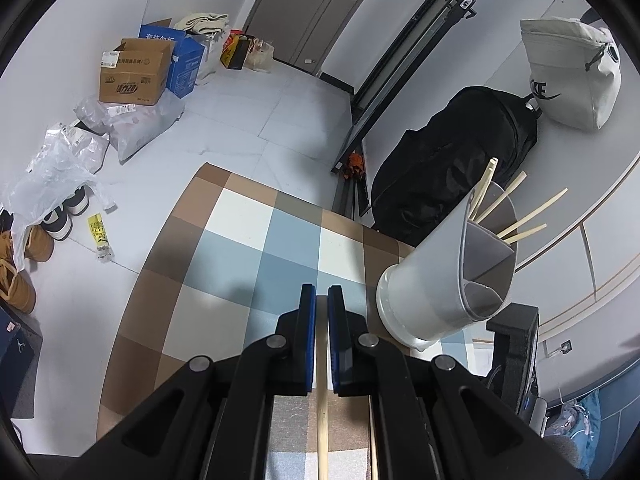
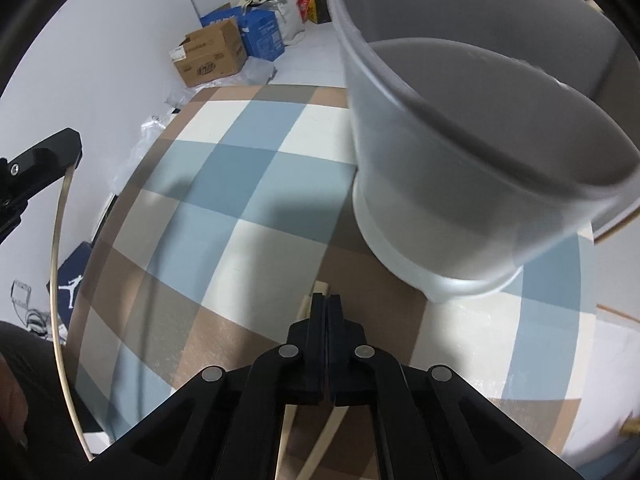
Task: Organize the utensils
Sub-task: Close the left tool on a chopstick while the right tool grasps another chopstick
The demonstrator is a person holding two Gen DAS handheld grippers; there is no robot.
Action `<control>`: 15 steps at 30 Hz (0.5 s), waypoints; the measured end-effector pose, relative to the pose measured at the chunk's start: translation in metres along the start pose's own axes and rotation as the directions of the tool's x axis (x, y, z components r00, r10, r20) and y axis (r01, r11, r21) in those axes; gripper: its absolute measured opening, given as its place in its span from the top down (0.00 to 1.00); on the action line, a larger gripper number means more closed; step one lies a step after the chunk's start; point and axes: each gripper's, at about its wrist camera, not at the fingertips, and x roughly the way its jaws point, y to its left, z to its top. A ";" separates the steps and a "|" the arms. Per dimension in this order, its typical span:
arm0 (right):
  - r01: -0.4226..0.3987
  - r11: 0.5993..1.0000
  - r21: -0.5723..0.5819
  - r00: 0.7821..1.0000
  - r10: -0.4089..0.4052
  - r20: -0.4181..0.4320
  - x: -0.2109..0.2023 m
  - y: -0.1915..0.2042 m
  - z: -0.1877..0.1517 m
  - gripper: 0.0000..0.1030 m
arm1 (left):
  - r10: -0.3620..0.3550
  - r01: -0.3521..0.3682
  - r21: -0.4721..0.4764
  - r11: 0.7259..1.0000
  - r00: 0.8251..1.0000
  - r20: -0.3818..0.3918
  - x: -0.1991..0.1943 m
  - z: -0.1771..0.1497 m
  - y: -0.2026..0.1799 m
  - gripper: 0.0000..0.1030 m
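A grey divided utensil holder (image 1: pixel 444 276) stands on the checked tablecloth (image 1: pixel 240 240) and holds several chopsticks (image 1: pixel 520 208). My left gripper (image 1: pixel 322 300) is shut on a wooden chopstick (image 1: pixel 322 420), left of the holder and above the cloth. In the right wrist view the holder (image 2: pixel 460 160) fills the upper right, very close. My right gripper (image 2: pixel 327 304) is shut on a pale chopstick (image 2: pixel 320 289) whose tip pokes out past the fingers, just left of the holder's base. The left gripper's chopstick (image 2: pixel 56 280) shows at the far left.
A black backpack (image 1: pixel 452 160) and a white Nike bag (image 1: pixel 572 76) sit behind the holder. Cardboard boxes (image 1: pixel 136 76), plastic bags (image 1: pixel 60 168) and shoes (image 1: pixel 60 220) lie on the floor to the left. The table edge (image 1: pixel 132 280) runs along the left.
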 end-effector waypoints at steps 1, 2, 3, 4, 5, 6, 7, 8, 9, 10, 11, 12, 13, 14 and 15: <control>0.000 1.000 0.004 1.000 0.000 -0.007 0.001 0.001 -0.001 1.00 | -0.001 0.001 0.002 1.000 1.000 0.000 0.000 0.000 0.000 0.98; -0.005 1.000 0.005 1.000 0.005 0.000 0.001 0.000 -0.001 1.00 | -0.003 0.003 0.003 1.000 1.000 0.000 0.000 0.000 -0.001 0.98; -0.006 1.000 0.002 1.000 0.006 -0.002 0.001 0.000 -0.001 1.00 | -0.003 0.003 0.004 1.000 1.000 0.000 0.000 -0.001 -0.001 0.98; -0.012 1.000 0.007 1.000 0.012 0.001 0.001 -0.001 0.000 0.99 | -0.002 0.002 0.005 1.000 1.000 0.002 -0.001 -0.001 -0.001 0.98; -0.019 1.000 0.017 1.000 0.019 0.008 0.000 -0.001 0.001 0.97 | -0.002 0.002 0.006 1.000 1.000 0.002 0.000 -0.001 -0.001 0.98; -0.027 0.999 0.025 1.000 0.027 0.013 -0.001 -0.002 0.002 0.97 | -0.002 0.002 0.005 1.000 1.000 0.001 0.000 -0.001 -0.001 0.98; -0.033 0.999 0.030 0.999 0.033 0.014 -0.002 -0.002 0.002 0.97 | -0.002 0.002 0.004 1.000 1.000 0.002 0.000 -0.001 -0.001 0.98; -0.034 0.999 0.034 0.999 0.034 0.016 -0.002 -0.001 0.004 0.97 | -0.001 0.001 0.004 1.000 1.000 0.004 -0.001 -0.001 -0.001 0.98; -0.035 0.999 0.034 0.999 0.034 0.016 -0.003 -0.001 0.003 0.97 | -0.001 0.001 0.005 1.000 1.000 0.003 0.000 -0.001 -0.001 0.98; -0.034 0.999 0.028 0.999 0.034 0.010 -0.001 0.001 0.004 0.97 | -0.001 0.001 0.004 1.000 1.000 0.002 0.000 -0.001 -0.001 0.98; -0.027 0.999 0.022 1.000 0.027 0.015 -0.001 0.003 0.005 0.97 | -0.001 0.001 0.002 1.000 1.000 0.002 0.000 -0.001 -0.001 0.98; -0.019 1.000 0.011 1.000 0.019 0.015 0.000 0.005 0.006 0.97 | -0.002 0.002 0.001 1.000 1.000 0.002 0.000 -0.001 -0.001 0.98; -0.010 1.000 -0.006 1.000 0.010 0.015 0.000 0.008 0.007 0.97 | -0.002 0.002 0.000 1.000 1.000 0.000 0.000 -0.001 -0.001 0.98; 0.007 1.000 -0.028 1.000 -0.007 0.017 0.000 0.011 0.006 0.97 | -0.001 0.001 -0.001 1.000 1.000 -0.001 0.000 -0.001 -0.001 0.98; 0.020 0.999 -0.043 1.000 -0.020 0.018 -0.001 0.013 0.005 0.97 | -0.001 0.001 -0.001 1.000 1.000 -0.002 0.000 0.000 -0.001 0.98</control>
